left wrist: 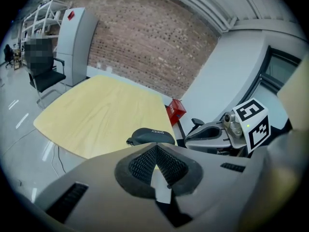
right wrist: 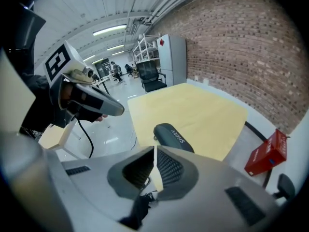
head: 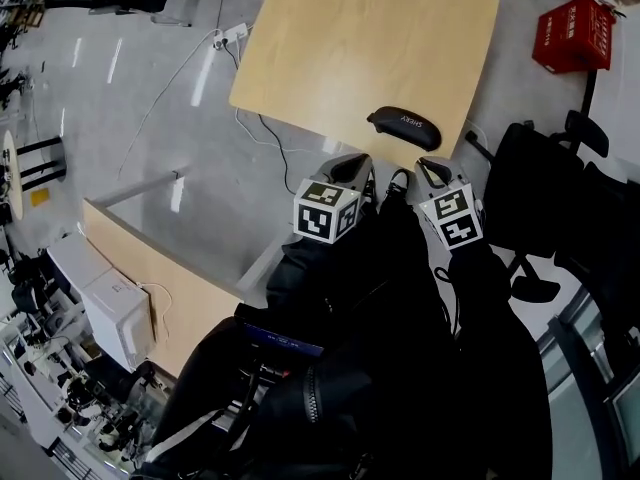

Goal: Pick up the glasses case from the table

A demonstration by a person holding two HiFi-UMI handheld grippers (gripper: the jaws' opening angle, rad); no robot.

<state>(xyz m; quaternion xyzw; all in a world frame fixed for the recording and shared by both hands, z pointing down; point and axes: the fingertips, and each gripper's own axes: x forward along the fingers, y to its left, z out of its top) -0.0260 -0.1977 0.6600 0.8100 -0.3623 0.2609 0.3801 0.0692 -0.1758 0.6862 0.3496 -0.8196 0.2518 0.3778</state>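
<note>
The black glasses case (head: 403, 121) lies closed near the front right edge of the light wooden table (head: 350, 38). Both grippers hang just short of that edge, side by side, pointing down toward the case. My left gripper (head: 352, 162) is a little left of the case and my right gripper (head: 430, 166) just in front of it. In the left gripper view the case (left wrist: 152, 136) sits right beyond the shut, empty jaws (left wrist: 155, 152). The right gripper view shows the case (right wrist: 173, 137) just past its shut, empty jaws (right wrist: 154, 151).
A red box (head: 573, 33) stands on the floor to the right of the table. Black office chairs (head: 545, 183) crowd the right side. A second wooden desk (head: 150, 268) with a white box (head: 112, 313) is at the lower left. A power strip and cable (head: 232, 36) lie on the floor.
</note>
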